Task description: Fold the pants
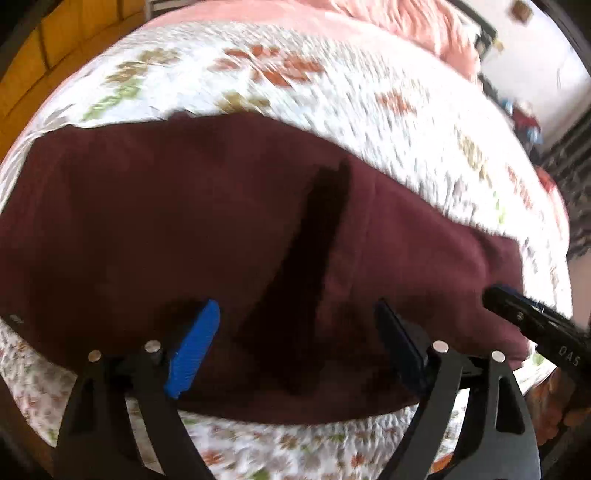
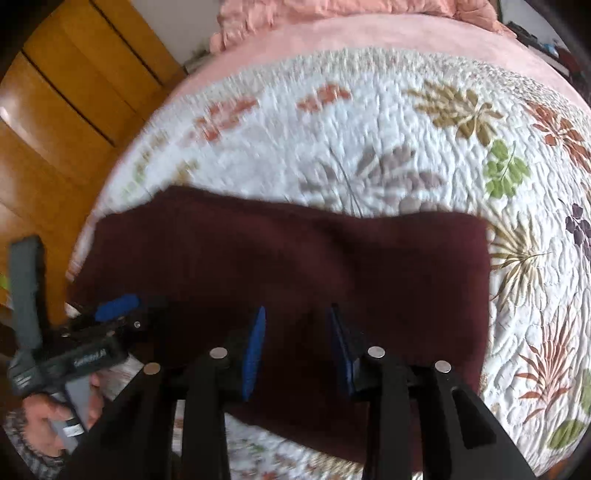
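The maroon pants [image 1: 184, 229] lie folded flat in a wide band across the floral quilt [image 1: 332, 96]; they also show in the right wrist view [image 2: 295, 258]. My left gripper [image 1: 295, 347] is open just above the near part of the pants, with nothing between its blue pads. My right gripper [image 2: 295, 350] is open over the pants' near edge, also empty. The right gripper shows at the right edge of the left wrist view [image 1: 517, 310]. The left gripper shows at the lower left of the right wrist view [image 2: 110, 314].
The quilt [image 2: 406, 129] covers a bed with a pink blanket [image 2: 369, 33] at the far end. A wooden wardrobe [image 2: 66, 110] stands to the left of the bed. Dark furniture and clutter [image 1: 524, 122] stand on the far right.
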`<state>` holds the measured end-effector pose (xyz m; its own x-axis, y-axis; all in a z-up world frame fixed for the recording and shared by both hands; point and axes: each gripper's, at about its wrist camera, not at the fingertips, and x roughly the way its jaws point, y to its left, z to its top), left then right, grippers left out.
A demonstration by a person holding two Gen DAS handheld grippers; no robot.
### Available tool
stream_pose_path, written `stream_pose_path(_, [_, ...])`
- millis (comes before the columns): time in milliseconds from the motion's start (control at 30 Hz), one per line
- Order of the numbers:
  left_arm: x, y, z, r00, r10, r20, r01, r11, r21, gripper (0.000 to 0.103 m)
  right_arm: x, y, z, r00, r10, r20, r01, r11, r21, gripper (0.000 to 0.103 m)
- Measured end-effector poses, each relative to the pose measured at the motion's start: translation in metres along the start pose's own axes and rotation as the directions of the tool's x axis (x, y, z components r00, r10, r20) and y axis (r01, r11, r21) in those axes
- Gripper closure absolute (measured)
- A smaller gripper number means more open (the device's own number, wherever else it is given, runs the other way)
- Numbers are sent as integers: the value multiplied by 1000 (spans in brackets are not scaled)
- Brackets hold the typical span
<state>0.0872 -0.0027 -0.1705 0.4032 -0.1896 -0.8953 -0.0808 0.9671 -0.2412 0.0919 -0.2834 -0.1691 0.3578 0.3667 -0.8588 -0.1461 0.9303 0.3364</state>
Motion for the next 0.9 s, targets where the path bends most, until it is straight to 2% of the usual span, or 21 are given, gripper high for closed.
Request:
stream_pose_path(67, [-21, 25, 4, 1000, -12, 24, 13, 998, -55, 13, -17, -2, -3, 999, 31, 32, -31, 999, 19, 62])
stream_pose_path(167, [-55, 98, 5, 997, -30, 67, 45, 969, -244, 13, -33, -5, -16, 996, 47, 74, -49, 998, 30, 61])
stream_pose_path(233, [-71, 157, -3, 996, -22, 83, 54, 914, -403, 13, -34, -7, -22, 995, 72, 74, -75, 996, 48, 61])
stream_pose_path(267, [-78, 189, -10, 996, -17, 88, 57, 875, -481, 14, -34, -8, -26, 995, 77, 70, -81, 995, 61, 61])
stream_pose_path(333, [-83, 227, -19, 995, -10, 96, 62, 823, -565, 17, -30, -9, -31, 996, 76, 56, -81, 993, 81, 61])
stream_pose_path(367, [-85, 250, -27, 994, -17, 106, 79, 783, -617, 22, -26, -9, -31, 996, 74, 44, -78, 994, 83, 61])
stream_pose_path(500, [-75, 297, -36, 983, -106, 149, 181, 670, -720, 27, -16, -4, -36, 998, 58, 14, -59, 995, 75, 61])
stream_pose_path(600, [-64, 309, -50, 963, -193, 190, 269, 610, -745, 29, -9, -2, -37, 999, 39, -9, -38, 997, 68, 61])
stream_pose_path(667, [-58, 311, -53, 947, -233, 222, 319, 588, -743, 31, -5, -2, -38, 999, 31, -21, -30, 997, 69, 61])
stream_pose_path(700, [-54, 311, -51, 942, -239, 234, 332, 586, -739, 31, -4, -2, -38, 999, 28, -24, -26, 997, 69, 62])
stream_pose_path(900, [-36, 310, -42, 933, -253, 254, 355, 553, -754, 31, -2, 1, -39, 999, -3, -33, 4, 999, 47, 62])
